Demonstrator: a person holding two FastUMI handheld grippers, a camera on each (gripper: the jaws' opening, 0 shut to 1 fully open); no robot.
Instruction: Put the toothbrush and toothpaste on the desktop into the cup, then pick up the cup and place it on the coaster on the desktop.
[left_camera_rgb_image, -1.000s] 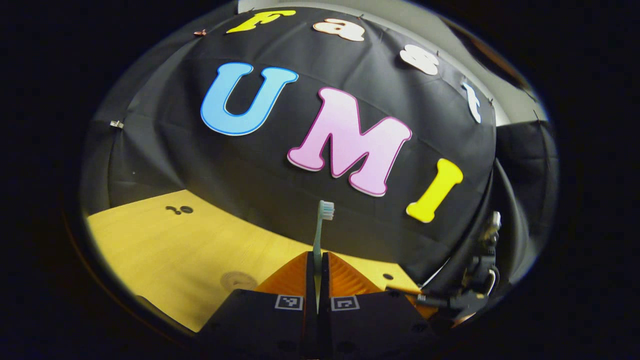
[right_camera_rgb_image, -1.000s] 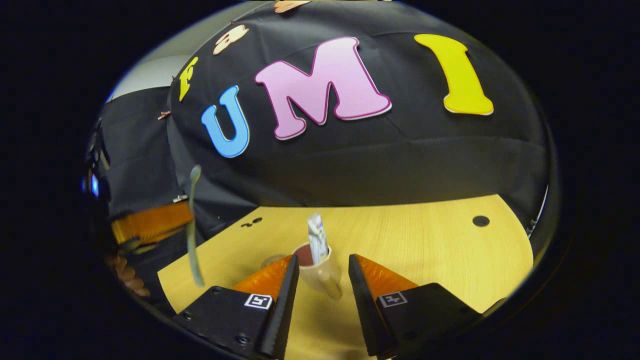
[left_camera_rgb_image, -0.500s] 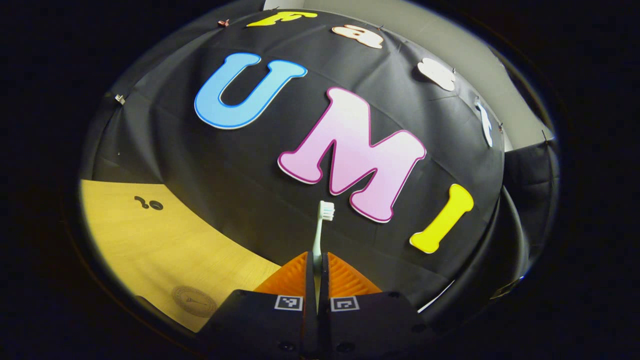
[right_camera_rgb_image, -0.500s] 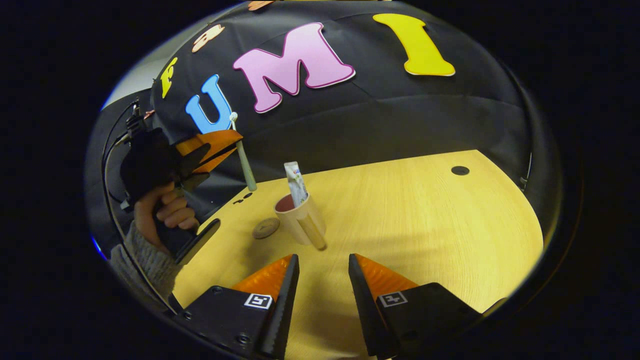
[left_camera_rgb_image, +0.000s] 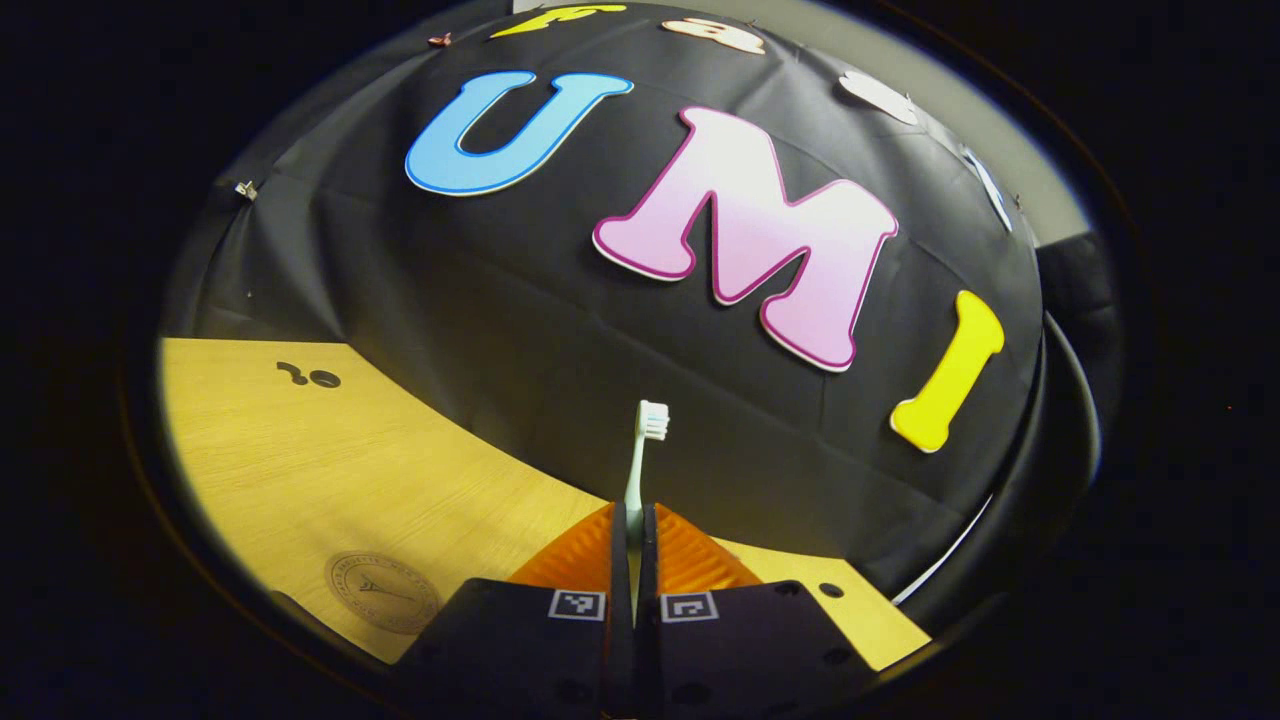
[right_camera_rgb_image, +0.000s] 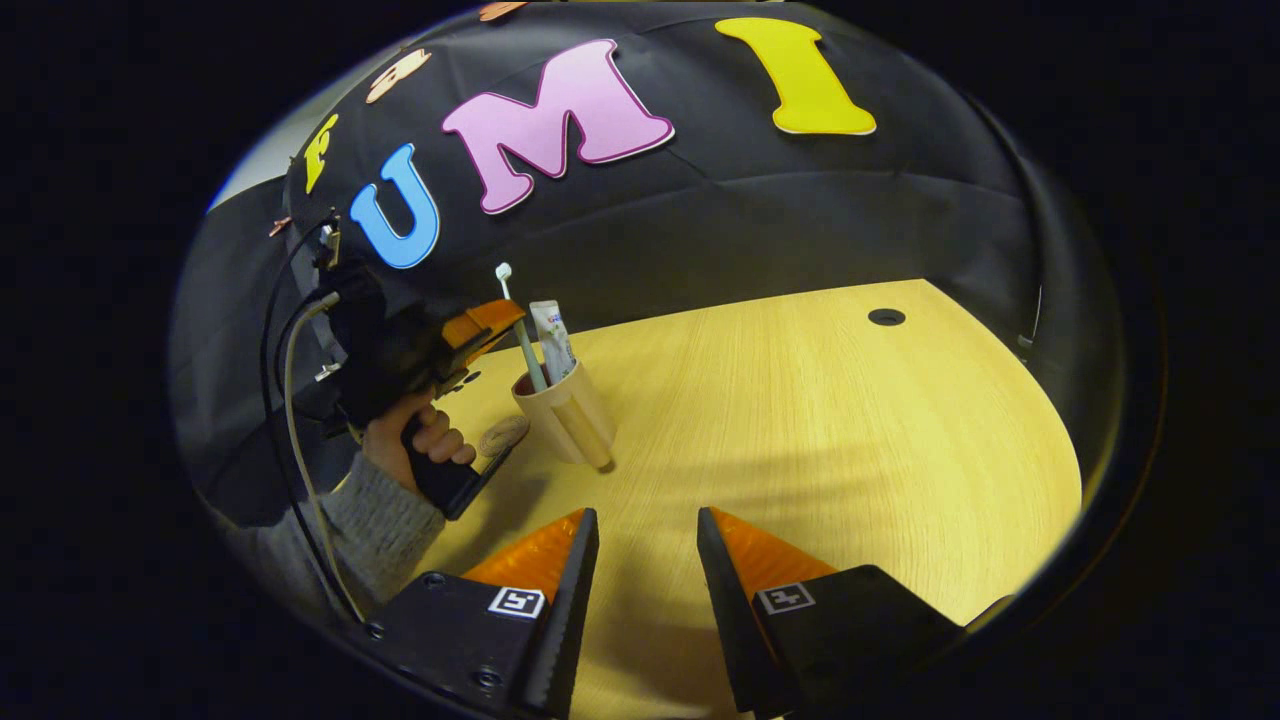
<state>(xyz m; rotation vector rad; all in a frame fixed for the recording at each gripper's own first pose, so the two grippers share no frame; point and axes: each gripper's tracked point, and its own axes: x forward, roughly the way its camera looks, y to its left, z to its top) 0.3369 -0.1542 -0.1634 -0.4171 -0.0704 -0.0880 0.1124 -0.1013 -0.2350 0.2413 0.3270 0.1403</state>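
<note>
The toothbrush (left_camera_rgb_image: 640, 470) stands upright, long axis vertical, white bristle head at the top and handle running down between the left gripper (left_camera_rgb_image: 632, 540) fingers, which are clenched tight on it from both sides with no gap showing. In the right gripper view the same left gripper (right_camera_rgb_image: 480, 325), held by a hand (right_camera_rgb_image: 425, 440) in a grey sleeve (right_camera_rgb_image: 375, 520), sits just left of the cup (right_camera_rgb_image: 565, 410), and the toothbrush (right_camera_rgb_image: 520, 330) tilts slightly, head up above the cup and lower end dropping to the cup's mouth; whether the tip is already inside the rim is hard to tell. The cup stands upright on the table (right_camera_rgb_image: 820, 430), its handle facing the camera. Inside it the toothpaste (right_camera_rgb_image: 553, 340) stands on end, its flat crimped end up and leaning a little, just right of the toothbrush. The coaster (right_camera_rgb_image: 500, 435) lies flat on the table, just left of the cup and close to touching its base, under the left gripper. In the left gripper view the coaster (left_camera_rgb_image: 383, 592) shows low down, left of the fingers. The right gripper (right_camera_rgb_image: 648, 560) is well back from the cup, on the near side, its fingers released and spread wide with only bare table between them.
</note>
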